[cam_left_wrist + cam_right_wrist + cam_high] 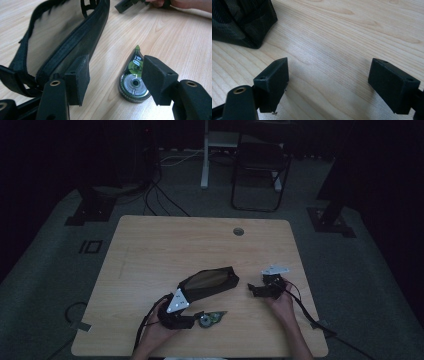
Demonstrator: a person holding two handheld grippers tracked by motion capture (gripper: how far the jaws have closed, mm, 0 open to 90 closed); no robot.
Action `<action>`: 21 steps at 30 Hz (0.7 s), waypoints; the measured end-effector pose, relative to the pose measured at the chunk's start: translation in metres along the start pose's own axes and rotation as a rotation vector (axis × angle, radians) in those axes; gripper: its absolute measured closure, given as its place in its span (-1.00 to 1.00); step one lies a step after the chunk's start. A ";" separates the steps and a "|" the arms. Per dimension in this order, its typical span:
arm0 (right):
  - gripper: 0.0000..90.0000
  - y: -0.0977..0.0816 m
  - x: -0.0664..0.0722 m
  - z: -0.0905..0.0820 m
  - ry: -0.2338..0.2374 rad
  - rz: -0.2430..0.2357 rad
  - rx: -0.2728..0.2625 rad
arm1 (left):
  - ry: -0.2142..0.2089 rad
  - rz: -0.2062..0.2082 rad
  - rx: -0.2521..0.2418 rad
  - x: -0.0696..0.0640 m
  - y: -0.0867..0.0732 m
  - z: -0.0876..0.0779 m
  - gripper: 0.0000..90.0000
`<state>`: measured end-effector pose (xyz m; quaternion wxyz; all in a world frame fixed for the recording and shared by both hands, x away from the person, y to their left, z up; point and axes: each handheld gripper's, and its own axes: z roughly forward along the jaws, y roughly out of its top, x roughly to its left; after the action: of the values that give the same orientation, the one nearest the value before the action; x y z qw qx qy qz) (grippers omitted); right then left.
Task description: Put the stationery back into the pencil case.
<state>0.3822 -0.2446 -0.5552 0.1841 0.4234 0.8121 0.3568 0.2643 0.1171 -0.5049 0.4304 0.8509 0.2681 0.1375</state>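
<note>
The left gripper (116, 80), jaws apart, straddles a small green clear-plastic correction tape dispenser (134, 80). It looks light, rigid and slippery: grip its flat sides. The right gripper (328, 85) gapes empty

- The pencil case (242, 22) is chopped off by the top and left edges in the right gripper view, just one mesh corner in the upper left.
- In the left gripper view the other gripper (127, 5) is cut by the top edge, upper right.
- The correction tape (135, 77) has its right side hidden behind a jaw pad.
- High view is super dark; the tape's label is too small to read.
- The person's forearms run off the bottom edge.
</note>
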 end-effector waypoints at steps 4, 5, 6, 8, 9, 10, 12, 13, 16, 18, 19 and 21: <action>-0.63 0.000 0.000 0.000 0.000 0.000 0.000 | -0.012 0.004 0.006 -0.002 -0.001 0.003 -0.12; -0.63 0.000 0.000 0.000 0.000 0.000 0.000 | -0.012 0.004 0.006 -0.002 -0.001 0.003 -0.12; -0.63 0.000 0.000 0.000 0.000 0.000 0.000 | -0.018 0.002 0.007 -0.003 -0.001 0.004 -0.12; -0.63 0.000 0.000 0.000 0.000 0.000 0.000 | -0.022 0.001 0.011 -0.003 -0.002 0.006 -0.12; -0.63 0.000 0.000 0.000 0.000 0.000 0.000 | -0.025 -0.001 0.013 -0.004 -0.002 0.007 -0.12; -0.63 0.000 0.000 0.000 0.000 0.000 0.000 | -0.028 -0.001 0.019 -0.004 -0.002 0.008 -0.12; -0.63 0.000 0.000 0.000 -0.001 0.000 0.000 | -0.043 -0.010 0.027 -0.005 -0.003 0.011 -0.12; -0.63 0.000 0.000 0.000 0.000 0.000 0.000 | -0.048 -0.014 0.026 -0.006 -0.004 0.012 -0.12; -0.63 0.000 0.000 0.000 0.000 -0.001 0.000 | -0.057 -0.012 0.039 -0.007 -0.005 0.016 -0.12; -0.63 0.000 0.000 0.000 0.000 -0.001 0.000 | -0.061 -0.006 0.048 -0.008 -0.006 0.019 -0.12; -0.63 0.000 0.000 0.000 0.000 0.000 0.000 | -0.061 -0.005 0.050 -0.009 -0.006 0.020 -0.12; -0.63 0.000 0.000 0.000 0.000 -0.001 0.000 | -0.068 -0.003 0.057 -0.010 -0.007 0.022 -0.12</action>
<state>0.3822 -0.2446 -0.5553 0.1843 0.4232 0.8122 0.3568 0.2642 0.0999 -0.5238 0.4149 0.8666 0.2585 0.1003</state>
